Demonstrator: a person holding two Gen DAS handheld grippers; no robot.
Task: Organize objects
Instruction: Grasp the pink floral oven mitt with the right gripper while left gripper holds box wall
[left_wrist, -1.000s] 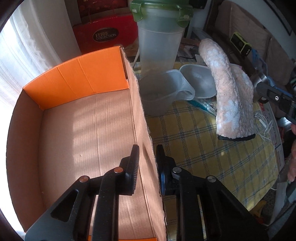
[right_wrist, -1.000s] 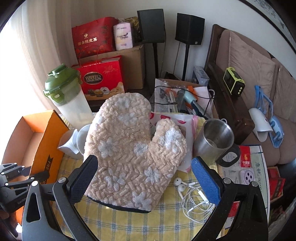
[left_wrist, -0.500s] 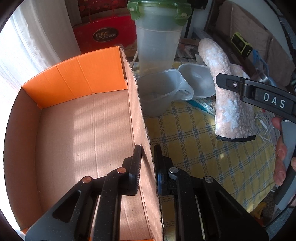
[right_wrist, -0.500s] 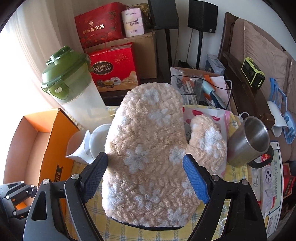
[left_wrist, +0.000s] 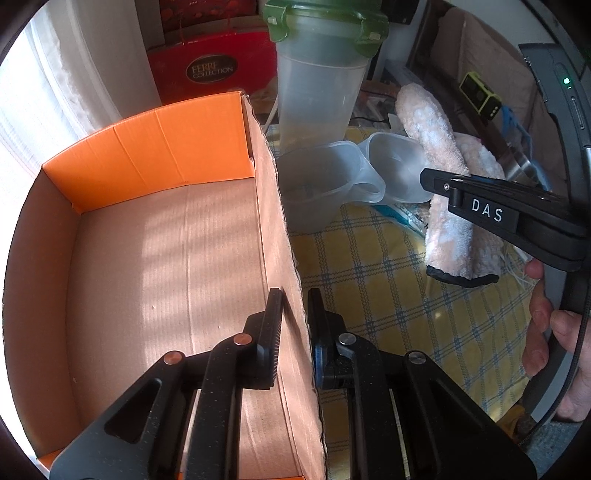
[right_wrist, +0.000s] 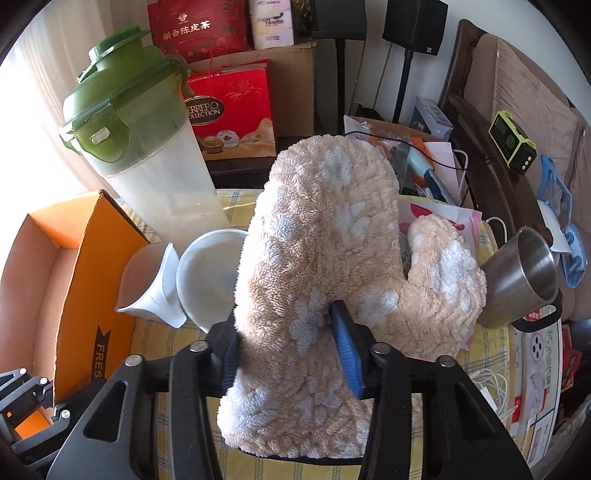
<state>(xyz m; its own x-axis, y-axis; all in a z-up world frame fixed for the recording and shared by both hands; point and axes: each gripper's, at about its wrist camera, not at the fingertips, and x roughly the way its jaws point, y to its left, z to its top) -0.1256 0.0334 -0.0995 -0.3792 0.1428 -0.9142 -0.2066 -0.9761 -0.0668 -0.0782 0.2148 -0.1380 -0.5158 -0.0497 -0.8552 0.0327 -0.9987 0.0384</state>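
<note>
Since a second ago my right tongs (right_wrist: 288, 350) have come down and closed, clamped across the fluffy oven mitt (right_wrist: 332, 266) just ahead of them on the checked cloth. Left tongs (left_wrist: 293, 325) pinch the orange box's wall (left_wrist: 280, 236). Lifting could sweep the mitt's thumb against the steel mug (right_wrist: 524, 280) at its right and tip it.

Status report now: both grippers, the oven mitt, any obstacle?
Left gripper clamped on box wall. Right gripper shut on oven mitt. Two plastic cups stand between mitt and box.
</note>
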